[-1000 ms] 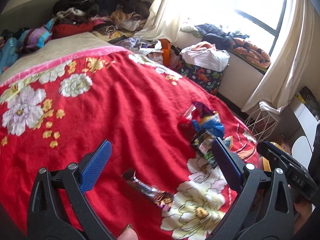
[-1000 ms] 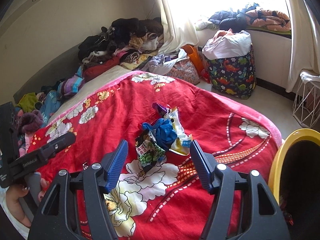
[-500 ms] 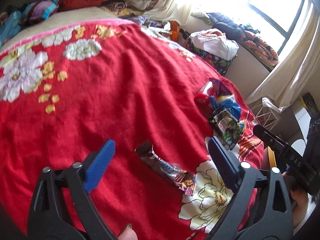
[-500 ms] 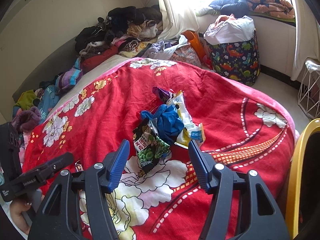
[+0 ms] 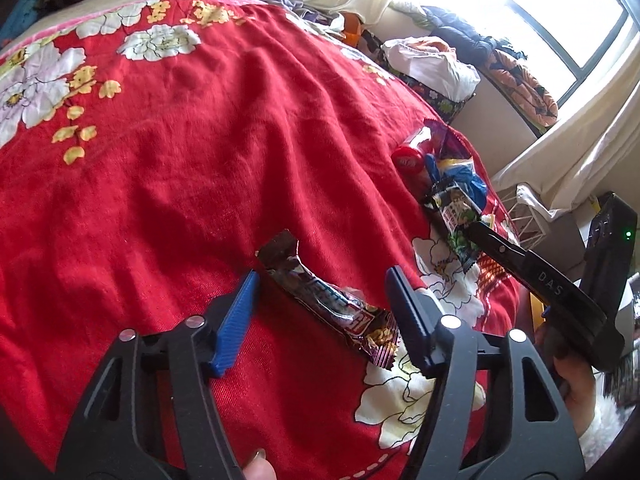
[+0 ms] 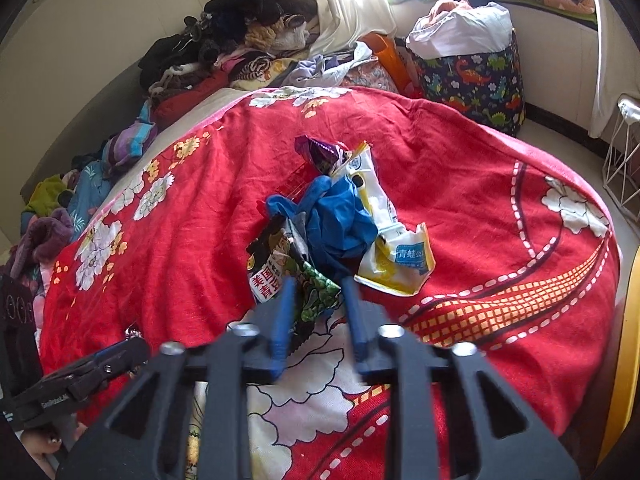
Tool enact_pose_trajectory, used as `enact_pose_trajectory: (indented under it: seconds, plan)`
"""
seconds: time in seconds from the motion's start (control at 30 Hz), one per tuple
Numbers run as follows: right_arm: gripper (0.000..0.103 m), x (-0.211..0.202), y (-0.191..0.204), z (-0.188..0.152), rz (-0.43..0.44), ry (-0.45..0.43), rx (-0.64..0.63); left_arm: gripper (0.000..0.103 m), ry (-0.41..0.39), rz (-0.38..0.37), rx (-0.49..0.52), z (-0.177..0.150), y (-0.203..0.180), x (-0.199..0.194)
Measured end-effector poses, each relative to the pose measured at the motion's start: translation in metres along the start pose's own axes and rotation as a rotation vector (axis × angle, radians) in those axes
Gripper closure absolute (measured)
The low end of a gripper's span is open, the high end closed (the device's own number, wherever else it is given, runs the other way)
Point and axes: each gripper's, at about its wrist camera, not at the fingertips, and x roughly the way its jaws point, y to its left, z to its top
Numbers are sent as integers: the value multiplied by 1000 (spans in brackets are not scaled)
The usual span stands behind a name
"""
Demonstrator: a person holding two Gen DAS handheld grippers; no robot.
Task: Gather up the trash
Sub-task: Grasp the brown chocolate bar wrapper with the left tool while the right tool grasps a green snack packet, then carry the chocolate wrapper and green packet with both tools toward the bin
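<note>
A dark candy bar wrapper (image 5: 328,300) lies on the red flowered blanket (image 5: 200,160). My left gripper (image 5: 320,276) straddles it with its jaws closing; the blue pads stand clear of its sides. A trash pile sits further right: a green snack bag (image 6: 288,268), a crumpled blue glove (image 6: 336,220), a white and yellow pouch (image 6: 392,248) and a purple wrapper (image 6: 320,152). My right gripper (image 6: 318,304) is closing, its pads pinching the green snack bag's near corner. In the left wrist view my right gripper (image 5: 476,232) rests on the same green snack bag (image 5: 456,208).
A yellow bin rim (image 6: 632,340) stands at the bed's right edge. A dinosaur-print basket (image 6: 476,76) full of laundry and a white wire basket (image 6: 624,168) sit on the floor by the window. Piled clothes (image 6: 240,40) line the far wall.
Both grippers sank toward the blanket. The left jaws narrowed around the candy bar wrapper. The right jaws went from wide apart to pinched on the green snack bag.
</note>
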Motion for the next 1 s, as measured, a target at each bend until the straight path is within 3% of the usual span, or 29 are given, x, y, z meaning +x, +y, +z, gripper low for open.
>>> enact_pose_trajectory:
  seconds: [0.17, 0.23, 0.43, 1.0]
  plan:
    - [94, -13, 4, -6, 32, -18, -30, 62, 7, 8, -16, -1, 4, 3]
    - [94, -19, 4, -9, 29, -22, -36, 75, 9, 17, -15, -1, 4, 3]
    - [94, -37, 2, -22, 27, -30, -39, 89, -3, 16, -9, 1, 4, -2]
    - [94, -86, -9, -29, 32, -101, -28, 93, -103, -57, 159, 13, -60, -30]
